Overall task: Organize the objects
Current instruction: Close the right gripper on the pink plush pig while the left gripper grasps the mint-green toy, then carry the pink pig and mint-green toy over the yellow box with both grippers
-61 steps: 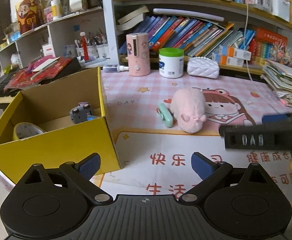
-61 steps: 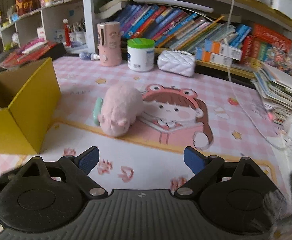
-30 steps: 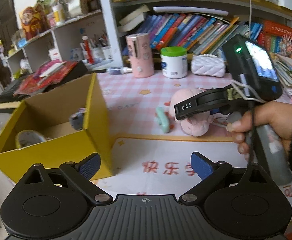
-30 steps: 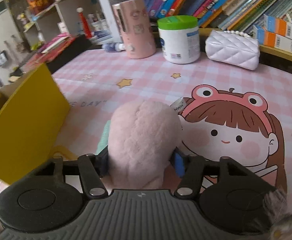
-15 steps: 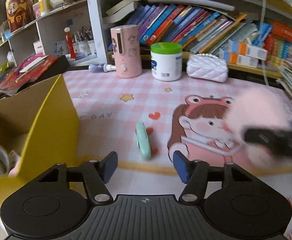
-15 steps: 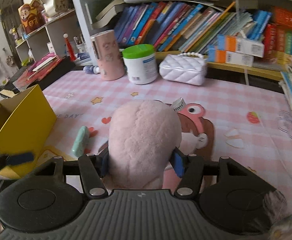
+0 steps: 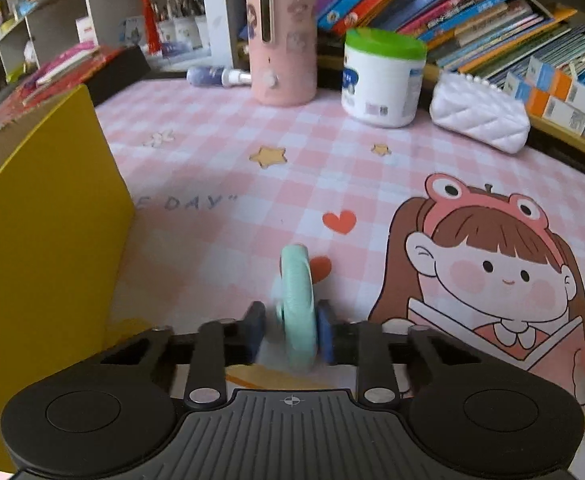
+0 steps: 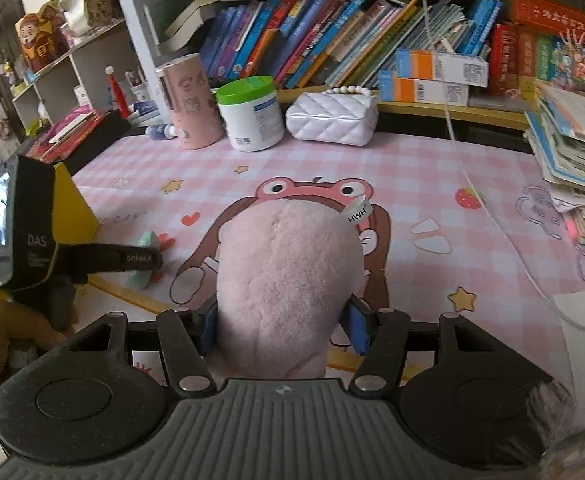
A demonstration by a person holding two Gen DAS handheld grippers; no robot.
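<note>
Right gripper (image 8: 284, 326) clamped on fuzzy pale-pink plush (image 8: 288, 280), white HWH tag, held over mat (image 8: 432, 184) middle. Left gripper (image 7: 290, 330) pinching slim mint-green oval thing (image 7: 297, 304) near mat's left edge, beside yellow box (image 7: 48, 248).

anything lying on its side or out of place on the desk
One small thing: a blue bottle lies on its side at the back of the desk, beside the upright pink cup and the green-lidded tub. Nothing looks spilled or broken.
</note>
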